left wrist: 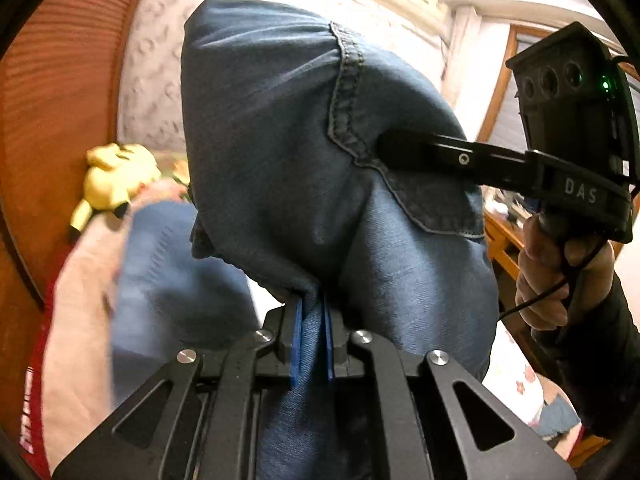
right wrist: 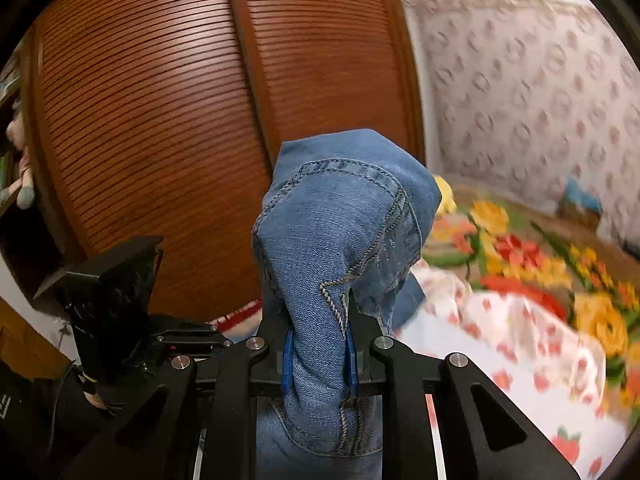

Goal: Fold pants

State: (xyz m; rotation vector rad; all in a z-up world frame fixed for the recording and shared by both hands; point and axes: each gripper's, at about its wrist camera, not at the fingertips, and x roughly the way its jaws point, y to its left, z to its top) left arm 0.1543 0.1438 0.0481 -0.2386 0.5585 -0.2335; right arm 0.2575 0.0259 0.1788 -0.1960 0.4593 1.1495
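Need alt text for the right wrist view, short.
Right gripper clamps a bunched fold of blue jeans with a stitched pocket seam. Behind are a slatted wooden door and a floral bedspread; the left gripper is at lower left.

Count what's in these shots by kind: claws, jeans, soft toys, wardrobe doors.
Claws: 2, the left claw and the right claw, each shut on denim.
Jeans: 1.
Soft toys: 2, a yellow plush toy and a pale soft toy.
Slatted wardrobe doors: 2.
Total: 7.
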